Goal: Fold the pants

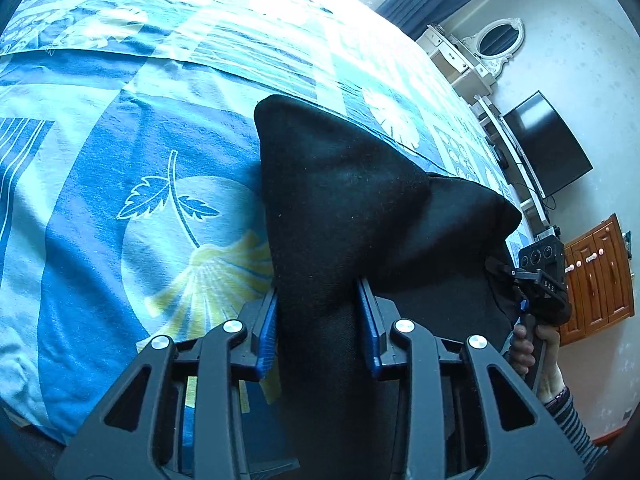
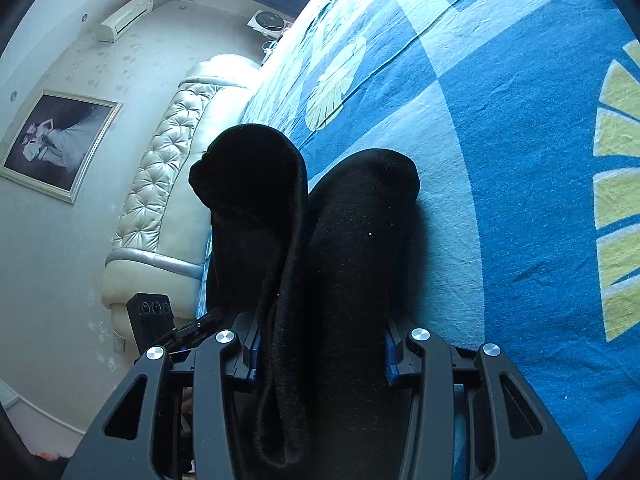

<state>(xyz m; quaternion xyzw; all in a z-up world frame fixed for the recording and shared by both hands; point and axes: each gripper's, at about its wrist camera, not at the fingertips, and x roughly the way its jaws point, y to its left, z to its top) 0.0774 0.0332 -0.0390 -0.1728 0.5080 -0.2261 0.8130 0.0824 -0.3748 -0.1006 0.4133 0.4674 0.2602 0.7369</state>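
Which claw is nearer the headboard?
Left. The left claw, shut on the pants, sits on the headboard side of the right claw, which grips the pants farther from it.

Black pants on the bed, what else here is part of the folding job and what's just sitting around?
Job:
black pants
left claw
right claw
bedspread

Lying about:
television
oval mirror
wooden cabinet
framed picture
headboard

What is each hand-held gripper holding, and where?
Both grip the black fabric pants: left hand-held gripper on a bunched fold, right hand-held gripper on doubled layers.
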